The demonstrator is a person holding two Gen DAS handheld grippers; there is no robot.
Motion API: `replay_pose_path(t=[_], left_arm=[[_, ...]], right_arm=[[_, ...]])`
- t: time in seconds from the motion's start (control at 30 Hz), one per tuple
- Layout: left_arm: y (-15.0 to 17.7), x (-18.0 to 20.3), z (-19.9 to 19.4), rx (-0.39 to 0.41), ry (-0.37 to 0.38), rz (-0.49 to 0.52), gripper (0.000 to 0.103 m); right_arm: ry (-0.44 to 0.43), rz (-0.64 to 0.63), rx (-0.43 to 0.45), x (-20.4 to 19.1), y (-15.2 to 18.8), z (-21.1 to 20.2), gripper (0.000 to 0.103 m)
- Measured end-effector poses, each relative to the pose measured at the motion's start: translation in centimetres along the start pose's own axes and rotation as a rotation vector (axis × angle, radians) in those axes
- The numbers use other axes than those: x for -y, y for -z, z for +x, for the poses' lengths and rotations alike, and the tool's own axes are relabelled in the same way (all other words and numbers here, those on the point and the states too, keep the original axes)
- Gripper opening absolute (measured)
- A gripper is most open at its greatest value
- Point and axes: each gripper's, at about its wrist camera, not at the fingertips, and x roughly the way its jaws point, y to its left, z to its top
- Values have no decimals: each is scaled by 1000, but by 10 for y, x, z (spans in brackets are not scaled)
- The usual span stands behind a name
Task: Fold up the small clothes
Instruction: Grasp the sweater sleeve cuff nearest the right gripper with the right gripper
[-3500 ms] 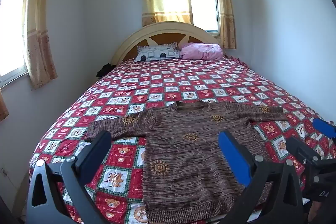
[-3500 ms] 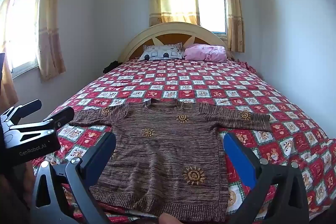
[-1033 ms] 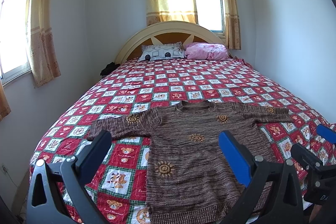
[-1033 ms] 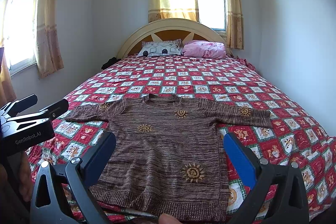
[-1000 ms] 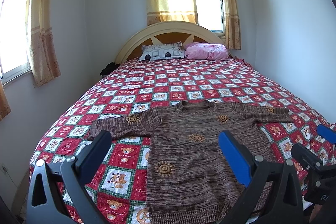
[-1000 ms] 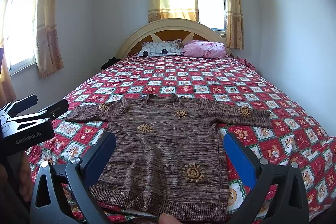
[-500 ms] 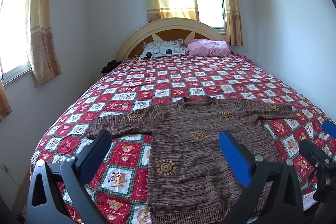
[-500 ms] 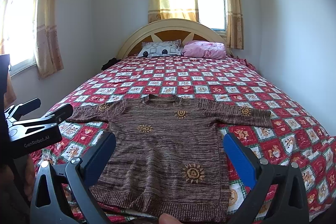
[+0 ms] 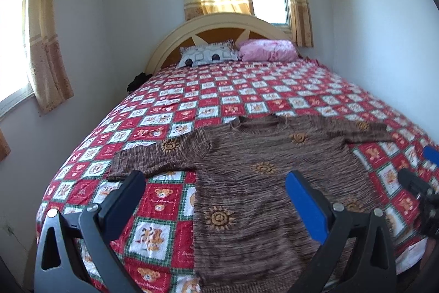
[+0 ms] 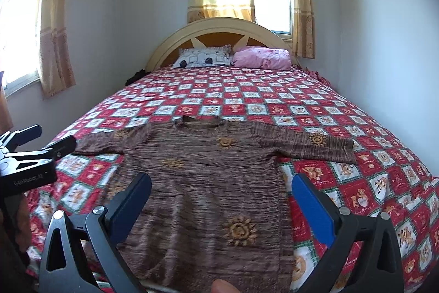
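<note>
Now both grippers tip down and lean in over the foot of the bed (image 9: 274, 89), where half a second ago they were held level and a little farther back. At far left in the left wrist view, the sweater's left sleeve (image 9: 153, 155) lies flat on the patchwork quilt (image 9: 153, 199), just beyond the near finger. The left gripper (image 9: 216, 191) is spread wide and holds nothing, its fingers straddling the sweater's left edge. The brown sweater (image 10: 208, 177) has not shifted: it lies face up near the foot of the bed, neck toward the headboard (image 10: 219, 29), both sleeves out. The right gripper (image 10: 222, 197) is likewise spread wide and empty, poised over the sweater's body with its right finger at the side seam. Farther right, the right sleeve (image 10: 310, 144) reaches out across the quilt. No fold has been made; the dip suggests a first reach, likely for the sleeves or the hem. Motion blur softens the knit nearest the cameras.
</note>
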Motion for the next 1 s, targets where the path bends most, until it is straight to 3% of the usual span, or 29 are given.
replay_pose_path(t=[0.37,0.57,0.77,0.93,1.0], left_arm=[[-14,24,102,-105,-29,147,103],[-21,40,162,-169,-30,168,103],[-29,55,200,-169,-26,174,103],[-28,58,234,-198,-18,138,103],[-23,58,247,-219,-22,142,103]], right_arm=[[97,96,-113,102,-6,91,102],[205,204,-176,185,-6,138,102],[313,293,-209,261,-7,175,102],[364,359,-225,309,-6,202,101],[363,395,-247,327,-4,214,96]])
